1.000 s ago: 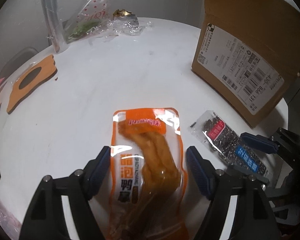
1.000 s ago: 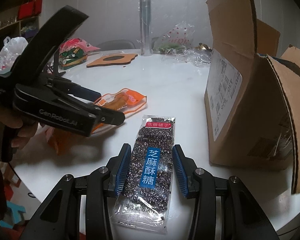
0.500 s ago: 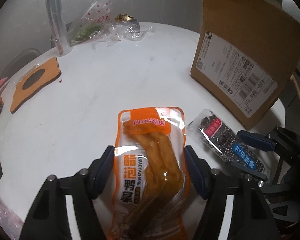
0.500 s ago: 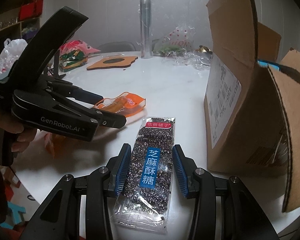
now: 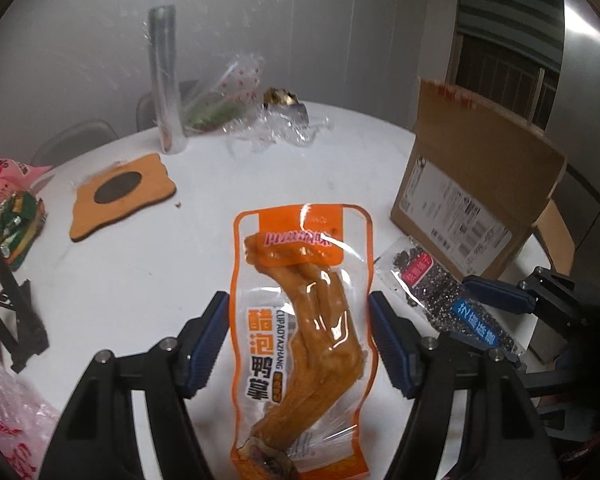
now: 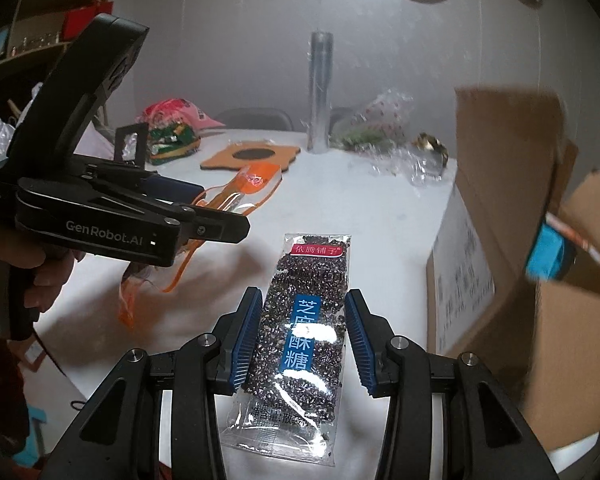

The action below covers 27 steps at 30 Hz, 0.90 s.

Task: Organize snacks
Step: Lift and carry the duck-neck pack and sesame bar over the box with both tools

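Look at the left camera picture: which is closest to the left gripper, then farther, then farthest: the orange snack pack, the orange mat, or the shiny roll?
1. Orange snack pack, between the left gripper's jaws.
2. Orange mat, mid-table, left.
3. Shiny roll, upright at the far edge.

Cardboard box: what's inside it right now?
Right wrist view shows only a blue item near the open top of the cardboard box; its flaps and walls hide the rest of the interior.
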Each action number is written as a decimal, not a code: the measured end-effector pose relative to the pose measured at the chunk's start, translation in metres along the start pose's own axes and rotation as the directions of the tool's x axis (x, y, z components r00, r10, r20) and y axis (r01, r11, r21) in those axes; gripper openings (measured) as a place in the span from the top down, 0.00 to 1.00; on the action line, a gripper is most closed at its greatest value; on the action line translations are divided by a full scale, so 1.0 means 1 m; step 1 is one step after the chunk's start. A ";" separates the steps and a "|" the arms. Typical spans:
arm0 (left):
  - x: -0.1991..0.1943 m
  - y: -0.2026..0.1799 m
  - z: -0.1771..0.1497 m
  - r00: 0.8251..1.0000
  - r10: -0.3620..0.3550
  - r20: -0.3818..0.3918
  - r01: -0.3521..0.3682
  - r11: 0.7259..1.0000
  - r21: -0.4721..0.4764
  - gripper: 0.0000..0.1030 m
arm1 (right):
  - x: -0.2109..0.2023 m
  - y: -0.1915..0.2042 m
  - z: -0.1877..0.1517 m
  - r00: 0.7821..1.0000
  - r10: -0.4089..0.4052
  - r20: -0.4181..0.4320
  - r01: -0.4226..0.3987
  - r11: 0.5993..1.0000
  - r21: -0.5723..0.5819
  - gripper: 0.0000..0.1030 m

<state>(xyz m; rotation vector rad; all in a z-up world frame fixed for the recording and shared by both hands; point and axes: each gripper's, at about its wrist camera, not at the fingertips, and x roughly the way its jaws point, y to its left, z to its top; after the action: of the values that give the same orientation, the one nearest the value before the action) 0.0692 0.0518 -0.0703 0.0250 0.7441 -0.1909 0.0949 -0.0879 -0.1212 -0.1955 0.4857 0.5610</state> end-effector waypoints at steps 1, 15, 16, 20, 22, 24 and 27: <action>-0.004 0.002 0.000 1.000 0.000 0.007 0.000 1.000 -0.002 0.36 | -0.002 0.003 0.003 1.000 -0.003 0.008 0.003 1.000 -0.007 0.63; -0.054 -0.002 0.036 0.992 -0.016 0.126 0.014 1.000 0.019 0.36 | -0.038 0.009 0.045 0.993 -0.005 0.120 0.007 1.000 -0.018 0.63; -0.059 -0.008 0.044 0.990 -0.024 0.140 0.020 0.999 0.029 0.36 | -0.044 0.007 0.051 0.991 -0.008 0.135 0.011 1.000 -0.028 0.63; -0.071 -0.031 0.070 0.984 -0.047 0.172 0.034 0.996 0.078 0.36 | -0.064 -0.006 0.071 0.984 -0.002 0.177 0.008 0.999 -0.035 0.63; -0.073 -0.048 0.086 0.982 -0.064 0.178 0.045 0.993 0.112 0.36 | -0.077 -0.017 0.079 0.980 -0.006 0.197 0.013 0.999 -0.034 0.63; -0.073 -0.063 0.099 0.981 -0.080 0.176 0.055 0.988 0.143 0.36 | -0.087 -0.029 0.085 0.977 -0.025 0.213 0.032 0.999 -0.031 0.63; -0.067 -0.093 0.123 0.979 -0.142 0.146 0.112 0.974 0.197 0.36 | -0.100 -0.057 0.090 0.973 -0.065 0.224 0.068 0.998 -0.006 0.63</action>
<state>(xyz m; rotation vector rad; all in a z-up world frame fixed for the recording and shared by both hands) 0.0865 -0.0393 0.0695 0.1402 0.5663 -0.3817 0.0874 -0.1545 0.0093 -0.1583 0.2559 0.5140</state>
